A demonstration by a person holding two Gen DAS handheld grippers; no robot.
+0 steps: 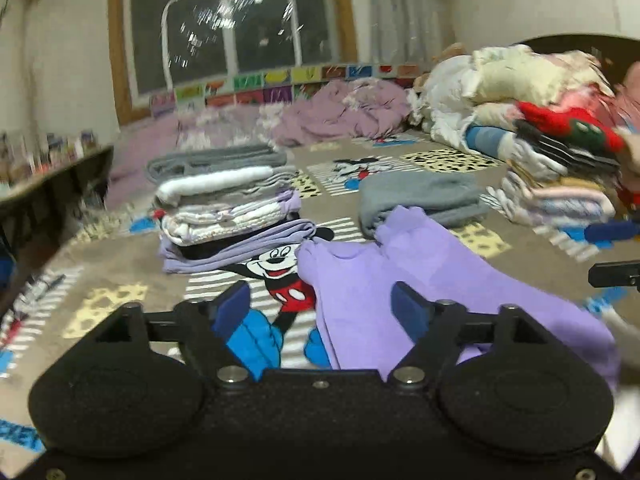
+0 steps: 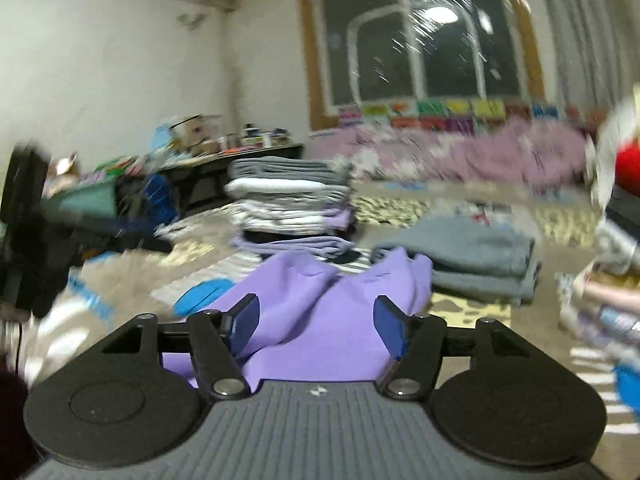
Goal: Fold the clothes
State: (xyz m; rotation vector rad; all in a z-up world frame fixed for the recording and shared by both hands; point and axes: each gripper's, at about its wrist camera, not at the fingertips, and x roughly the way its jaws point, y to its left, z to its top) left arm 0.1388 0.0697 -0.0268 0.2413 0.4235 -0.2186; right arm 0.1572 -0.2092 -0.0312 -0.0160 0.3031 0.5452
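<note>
A bed with a cartoon cover carries the laundry. A folded stack sits mid-bed, likely finished pieces. A purple garment lies spread near the front edge, ready for folding. Both grippers, left and right, hover over it, jaws spread, empty.

A dark window fills the upper middle, a cluttered counter stands at left, and a cartoon-mouse bedsheet lies below.
</note>
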